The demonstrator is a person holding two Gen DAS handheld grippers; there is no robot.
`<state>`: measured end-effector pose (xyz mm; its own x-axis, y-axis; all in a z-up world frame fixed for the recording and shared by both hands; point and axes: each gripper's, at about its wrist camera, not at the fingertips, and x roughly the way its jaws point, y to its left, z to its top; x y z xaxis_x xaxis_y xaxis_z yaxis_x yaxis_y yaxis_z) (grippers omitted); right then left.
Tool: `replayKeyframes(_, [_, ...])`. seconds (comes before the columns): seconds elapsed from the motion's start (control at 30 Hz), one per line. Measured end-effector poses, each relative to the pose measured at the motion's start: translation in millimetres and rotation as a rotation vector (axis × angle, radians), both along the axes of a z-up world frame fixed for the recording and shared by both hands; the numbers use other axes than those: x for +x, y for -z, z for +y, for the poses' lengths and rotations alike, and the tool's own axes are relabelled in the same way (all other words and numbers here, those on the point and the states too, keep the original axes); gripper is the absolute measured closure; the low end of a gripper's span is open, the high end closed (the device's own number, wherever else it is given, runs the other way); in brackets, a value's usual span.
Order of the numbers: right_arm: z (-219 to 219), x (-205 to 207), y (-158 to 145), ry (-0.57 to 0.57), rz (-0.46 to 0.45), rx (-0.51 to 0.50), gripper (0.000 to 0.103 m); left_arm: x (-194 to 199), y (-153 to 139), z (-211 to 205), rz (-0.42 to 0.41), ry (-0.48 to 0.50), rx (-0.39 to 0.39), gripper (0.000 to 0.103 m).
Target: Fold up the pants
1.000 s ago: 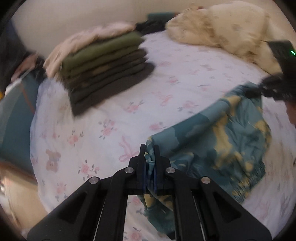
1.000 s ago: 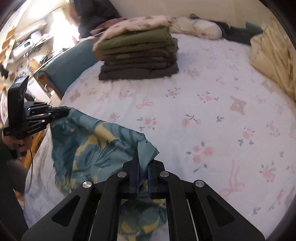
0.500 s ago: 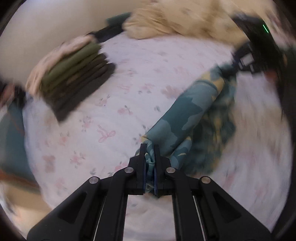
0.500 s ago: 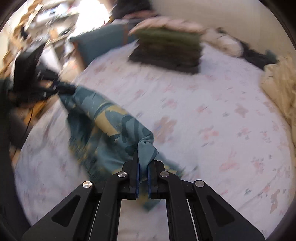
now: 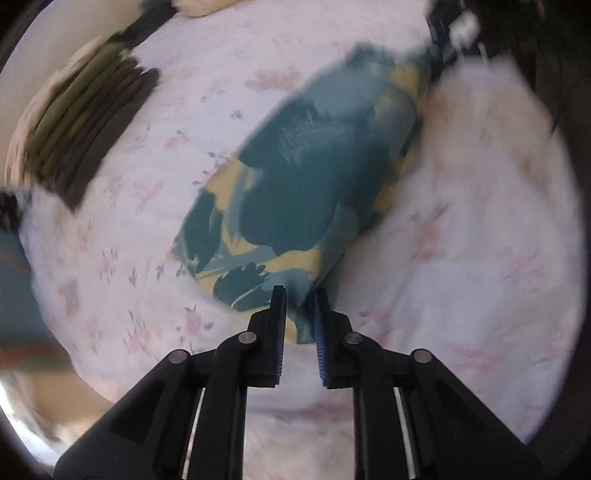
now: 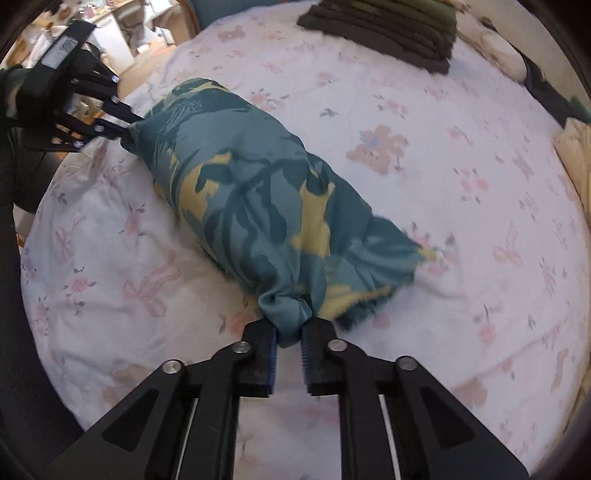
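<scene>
The teal pants with a yellow leaf print (image 6: 255, 206) lie folded over as a long band on the floral bed sheet (image 6: 461, 236). My left gripper (image 5: 299, 306) has its jaws a little apart around one end of the band (image 5: 306, 177); the cloth still sits between them. My right gripper (image 6: 289, 334) has its jaws slightly apart around the bunched other end. In the right wrist view the left gripper (image 6: 125, 125) shows at the far end of the pants.
A stack of folded dark and olive clothes (image 5: 85, 129) stands on the bed, also visible in the right wrist view (image 6: 388, 26). A cream quilt (image 6: 576, 162) lies at the bed's side. The bed edge and room furniture (image 6: 122, 33) lie beyond the left gripper.
Both grippers swung the pants over and down onto the sheet, folding them into a narrower band. Both pairs of jaws, shut on the cloth before, now stand slightly apart.
</scene>
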<state>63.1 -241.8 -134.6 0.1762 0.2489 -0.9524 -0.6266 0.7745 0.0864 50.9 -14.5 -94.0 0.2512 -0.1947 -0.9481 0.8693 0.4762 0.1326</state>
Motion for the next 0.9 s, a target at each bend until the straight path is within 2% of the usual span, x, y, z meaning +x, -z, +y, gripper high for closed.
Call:
replayKeyframes(0.07, [-6.8, -1.0, -9.9, -0.013, 0.015, -0.008, 0.052, 4.8, -36.3, 11.0, 0.029, -0.055, -0.145, 0.086])
replayKeyframes(0.1, [-13.4, -0.3, -20.5, -0.006, -0.003, -0.004, 0.050, 7.0, -54.2, 13.8, 0.018, -0.082, -0.204, 0.080])
replayKeyframes(0.17, [-23.3, 0.8, -43.2, 0.014, -0.012, 0.040, 0.051, 16.4, -80.7, 14.9, -0.015, -0.164, -0.306, 0.078])
replayKeyframes(0.2, [-29.5, 4.0, -59.4, 0.035, -0.029, 0.093, 0.052, 23.5, -89.6, 14.2, -0.029, -0.224, -0.355, 0.078])
replayKeyframes(0.23, [-33.7, 9.2, -71.9, 0.066, -0.052, 0.143, 0.058, 32.4, -92.0, 10.1, -0.041, -0.297, -0.376, 0.078])
replayKeyframes(0.27, [-37.7, 15.8, -80.2, 0.113, -0.065, 0.188, 0.070, 44.6, -89.1, 4.8, -0.040, -0.354, -0.370, 0.079])
replayKeyframes(0.33, [-42.9, 33.2, -82.8, 0.239, -0.033, 0.270, 0.083, 64.6, -64.6, -12.5, 0.026, -0.481, -0.326, 0.101])
replayKeyframes(0.37, [-41.4, 41.5, -77.7, 0.319, -0.028, 0.283, 0.084, 71.9, -48.7, -18.4, 0.072, -0.545, -0.299, 0.103])
replayKeyframes(0.4, [-38.1, 46.3, -71.4, 0.370, -0.015, 0.290, 0.084, 75.6, -30.0, -26.9, 0.135, -0.613, -0.305, 0.103])
replayKeyframes(0.43, [-30.5, 52.7, -59.6, 0.430, 0.018, 0.300, 0.084, 75.8, -20.9, -30.8, 0.161, -0.633, -0.326, 0.103])
replayKeyframes(0.47, [-21.4, 56.4, -46.0, 0.468, 0.052, 0.300, 0.085, 72.7, -9.9, -38.9, 0.176, -0.640, -0.347, 0.103])
replayKeyframes(0.53, [-2.4, 53.3, -21.6, 0.470, 0.091, 0.270, 0.086, 63.4, 10.5, -48.4, 0.180, -0.649, -0.347, 0.102])
replayKeyframes(0.6, [13.7, 45.0, 6.3, 0.449, 0.132, 0.205, 0.089, 58.6, 33.5, -52.1, 0.224, -0.699, -0.289, 0.102])
replayKeyframes(0.63, [16.5, 41.0, 26.5, 0.454, 0.170, 0.153, 0.094, 54.0, 38.9, -53.0, 0.218, -0.706, -0.285, 0.102])
replayKeyframes(0.7, [16.6, 33.4, 44.0, 0.438, 0.182, 0.068, 0.097, 45.4, 38.8, -56.8, 0.161, -0.643, -0.256, 0.100])
replayKeyframes(0.73, [15.5, 33.1, 44.4, 0.426, 0.186, 0.057, 0.103, 43.7, 37.0, -54.3, 0.155, -0.627, -0.252, 0.100])
replayKeyframes(0.83, [-8.1, 35.2, 39.9, 0.500, 0.167, -0.042, 0.103, 46.1, 32.2, -33.3, 0.169, -0.642, -0.228, 0.102])
replayKeyframes(0.9, [-34.7, 32.4, 43.4, 0.591, 0.230, -0.019, 0.100, 49.0, 33.3, -19.5, 0.170, -0.652, -0.168, 0.102])
